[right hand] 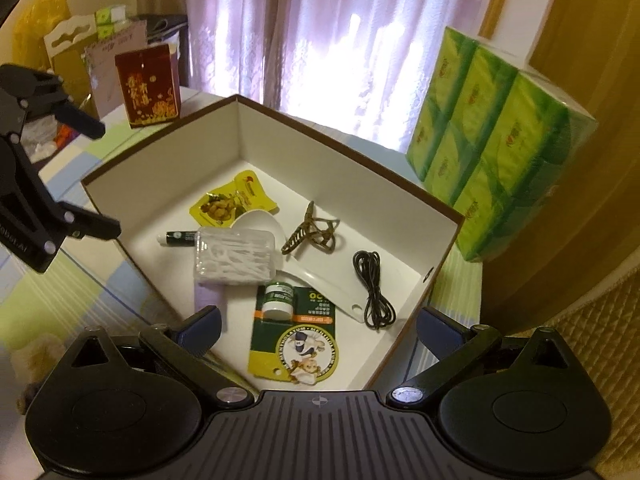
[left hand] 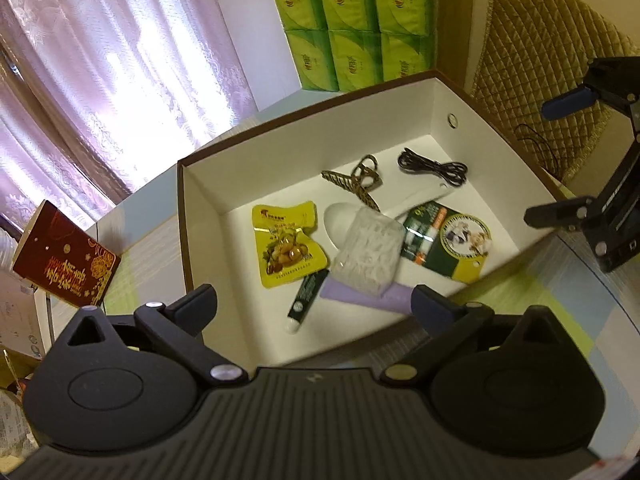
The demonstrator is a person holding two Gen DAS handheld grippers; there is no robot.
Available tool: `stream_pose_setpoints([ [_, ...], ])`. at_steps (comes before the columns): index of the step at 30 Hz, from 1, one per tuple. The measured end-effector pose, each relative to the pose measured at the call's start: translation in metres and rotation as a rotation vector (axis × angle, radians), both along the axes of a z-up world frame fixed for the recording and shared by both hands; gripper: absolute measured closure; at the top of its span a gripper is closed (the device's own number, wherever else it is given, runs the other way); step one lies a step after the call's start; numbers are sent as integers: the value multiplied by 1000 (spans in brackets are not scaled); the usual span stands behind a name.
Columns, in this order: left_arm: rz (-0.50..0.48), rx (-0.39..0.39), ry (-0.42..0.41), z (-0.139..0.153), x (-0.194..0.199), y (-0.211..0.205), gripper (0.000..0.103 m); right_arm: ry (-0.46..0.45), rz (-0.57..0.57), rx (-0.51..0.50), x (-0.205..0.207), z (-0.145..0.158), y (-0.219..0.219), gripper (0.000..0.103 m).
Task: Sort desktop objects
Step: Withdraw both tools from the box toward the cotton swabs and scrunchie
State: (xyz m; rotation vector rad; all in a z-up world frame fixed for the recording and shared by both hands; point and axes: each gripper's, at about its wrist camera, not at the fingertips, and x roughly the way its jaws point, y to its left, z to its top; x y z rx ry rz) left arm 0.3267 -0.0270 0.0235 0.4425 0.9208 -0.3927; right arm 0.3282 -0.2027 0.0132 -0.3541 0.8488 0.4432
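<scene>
Both grippers hover above a brown-rimmed white box (right hand: 352,184) on the tabletop (right hand: 80,280), the left gripper (left hand: 314,306) and the right gripper (right hand: 320,326) each with fingers spread apart and holding nothing. Inside the box lie a yellow snack pouch (left hand: 286,248), a clear pack of cotton swabs (right hand: 236,256) resting on a white spoon (right hand: 320,284), a small green tube (left hand: 306,300), a brown hair claw (right hand: 308,234), a coiled black cable (right hand: 372,288) and a green carded balm jar (right hand: 296,332). A green tissue multipack (right hand: 492,148) stands just beside the box, and a red carton (right hand: 148,84) sits near its far corner.
</scene>
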Motion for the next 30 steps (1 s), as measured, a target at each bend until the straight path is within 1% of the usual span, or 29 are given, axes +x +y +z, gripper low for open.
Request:
stream_pose_setpoints([
  [4,-17,12,-15,5,-19,3,1,-13,-21,23,-17,5,-2,2],
  [11,-39,-31,-2,13,-46,11,1,-42,-41,63,-48,11,-3,2],
  [15,-29,-40,10,16,-59,15,1,-46,-57,101,-62,15,-2,2],
  [19,-8,-49,23,16,-66,22,1,-59,-60,116,-76,19,2,2],
  [24,24,-72,50,11,-76,32,1,-60,-61,140,-89,17,8,2],
  [30,45,-55,41,6,-93,40,1,-53,-74,141,-100,10,14,2],
])
